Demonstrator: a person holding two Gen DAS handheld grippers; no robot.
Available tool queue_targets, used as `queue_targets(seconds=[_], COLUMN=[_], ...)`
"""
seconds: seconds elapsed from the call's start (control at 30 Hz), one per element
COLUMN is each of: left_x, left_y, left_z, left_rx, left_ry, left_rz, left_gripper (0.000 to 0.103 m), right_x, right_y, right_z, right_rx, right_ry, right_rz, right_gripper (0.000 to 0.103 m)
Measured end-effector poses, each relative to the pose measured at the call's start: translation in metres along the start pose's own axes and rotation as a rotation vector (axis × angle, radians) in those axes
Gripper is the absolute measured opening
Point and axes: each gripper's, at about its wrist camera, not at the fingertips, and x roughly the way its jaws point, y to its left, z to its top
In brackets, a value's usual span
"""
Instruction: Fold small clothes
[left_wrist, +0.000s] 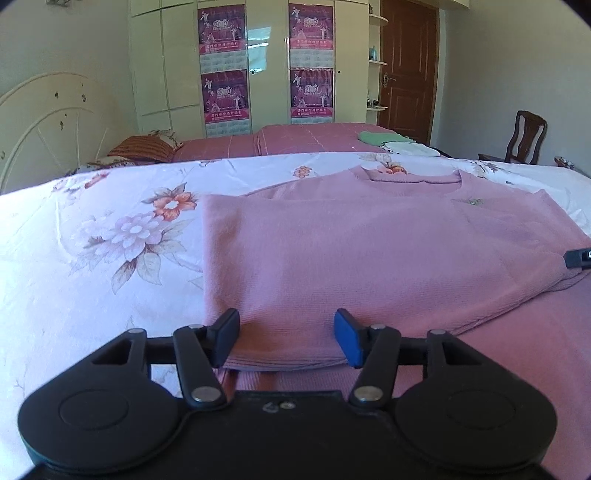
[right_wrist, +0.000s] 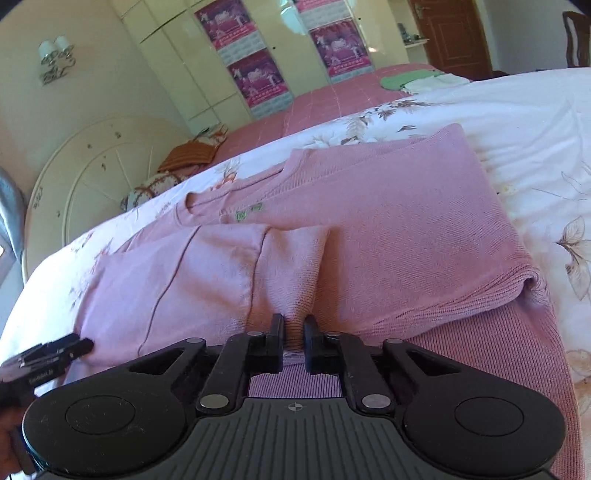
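A bed (left_wrist: 92, 236) with a white floral sheet carries the pink knitted sweater (left_wrist: 369, 251) spread across its near side, neckline toward the far end and one side folded over the body. The left gripper (left_wrist: 287, 338) is released — jaws spread wide at the sweater's near folded edge. The right gripper (right_wrist: 294, 341) is clenched on a pinch of the sweater's fabric.

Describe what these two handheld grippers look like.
Both are matte black plastic with two round discs, linkage bars and silver pivot pins. The left gripper has one blue finger pad; the right gripper has black fingers and a ribbed base with a crosshair mark.
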Motion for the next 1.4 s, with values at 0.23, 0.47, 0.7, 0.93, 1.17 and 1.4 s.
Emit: queue_targets(seconds=[0.23, 0.47, 0.7, 0.93, 1.17, 1.4], left_x=[0.012, 0.009, -0.026, -0.060, -0.103, -0.186], left_y=[-0.053, -0.056, -0.054, -0.066, -0.068, -0.032], left_z=[0.005, 0.001, -0.014, -0.027, -0.056, -0.119], left_rx=[-0.015, -0.019, -0.033, -0.023, -0.029, -0.130], left_ry=[0.020, 0.045, 0.114, 0.131, 0.120, 0.153], left_rz=[-0.050, 0.016, 0.135, 0.154, 0.135, 0.107], left_gripper=[0.060, 0.068, 0.072, 0.072, 0.072, 0.070], right_x=[-0.013, 0.008, -0.020, -0.059, -0.115, -0.189], right_y=[0.026, 0.028, 0.003, -0.008, -0.025, -0.043], right_z=[-0.003, -0.007, -0.008, -0.021, -0.044, -0.097], right_rx=[-0.140, -0.261, -0.198, -0.170, -0.098, 0.005], right_ry=[-0.079, -0.015, -0.002, 0.012, 0.020, 0.058], right_rz=[-0.021, -0.035, 0.011, 0.047, 0.037, -0.010], right_gripper=[0.025, 0.024, 0.025, 0.025, 0.025, 0.025])
